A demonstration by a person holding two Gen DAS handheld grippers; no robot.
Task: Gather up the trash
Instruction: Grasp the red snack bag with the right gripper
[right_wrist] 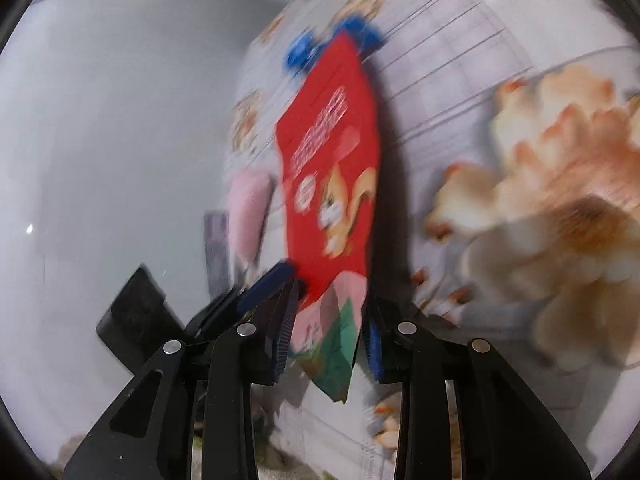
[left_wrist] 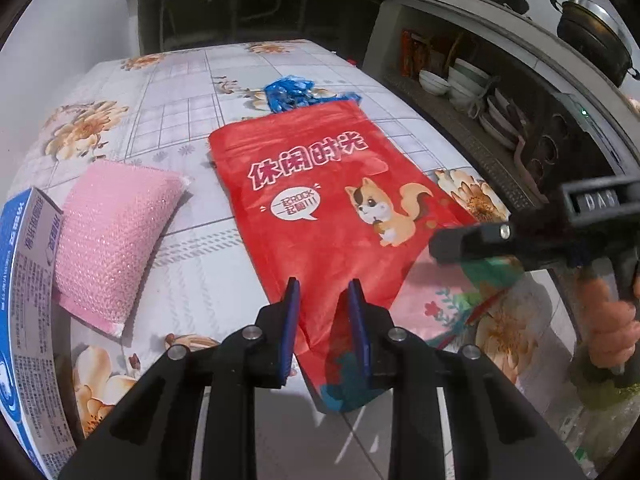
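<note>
A red snack bag (left_wrist: 320, 200) printed with a squirrel lies lengthwise on a floral tablecloth (left_wrist: 180, 92). My left gripper (left_wrist: 324, 282) is shut on the bag's near edge, which is bunched between the blue pads. From the right, my right gripper (left_wrist: 444, 248) reaches over the bag's pink and green corner, with a hand (left_wrist: 612, 320) on its handle. In the blurred right wrist view the red bag (right_wrist: 328, 152) is raised off the cloth. There my right gripper (right_wrist: 332, 300) is shut on that corner, and the left gripper (right_wrist: 268, 284) touches the bag beside it.
A pink bubble pouch (left_wrist: 112, 236) and a blue and white box (left_wrist: 24, 300) lie left of the bag. Crumpled blue plastic (left_wrist: 296, 94) sits beyond its far end. A shelf with stacked bowls (left_wrist: 460, 76) and a lidded pot (left_wrist: 592, 36) stands to the right.
</note>
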